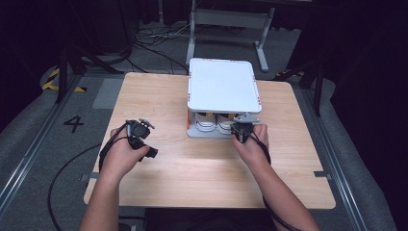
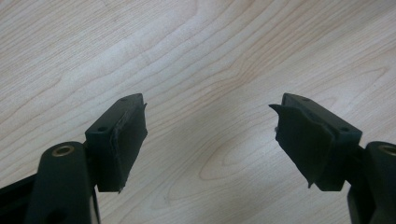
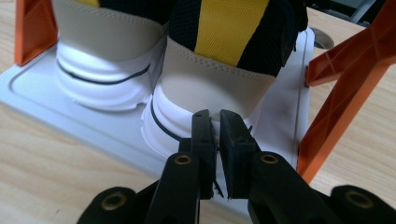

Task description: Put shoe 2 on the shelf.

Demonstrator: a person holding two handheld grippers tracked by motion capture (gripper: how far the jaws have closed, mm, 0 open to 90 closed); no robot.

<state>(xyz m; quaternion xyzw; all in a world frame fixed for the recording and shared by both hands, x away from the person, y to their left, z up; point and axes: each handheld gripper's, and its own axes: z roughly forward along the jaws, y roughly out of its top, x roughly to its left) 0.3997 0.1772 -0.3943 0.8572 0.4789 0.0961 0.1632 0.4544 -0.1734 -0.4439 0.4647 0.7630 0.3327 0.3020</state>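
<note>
A pair of shoes with white soles, beige heels and black-and-yellow backs stands on the lower white tray of a small two-level rack. The nearer shoe is straight ahead in the right gripper view, and the other shoe is beside it. My right gripper is shut, with its tips at the nearer shoe's white heel sole and nothing visible between the jaws. From above, that gripper sits at the rack's front right edge. My left gripper stands wide open over bare wood, seen from above left of the rack.
The rack's white top shelf covers most of the shoes from above. Orange supports hold it up at the corners. The wooden table has free room in front and to the left. A metal frame and cables lie on the floor beyond.
</note>
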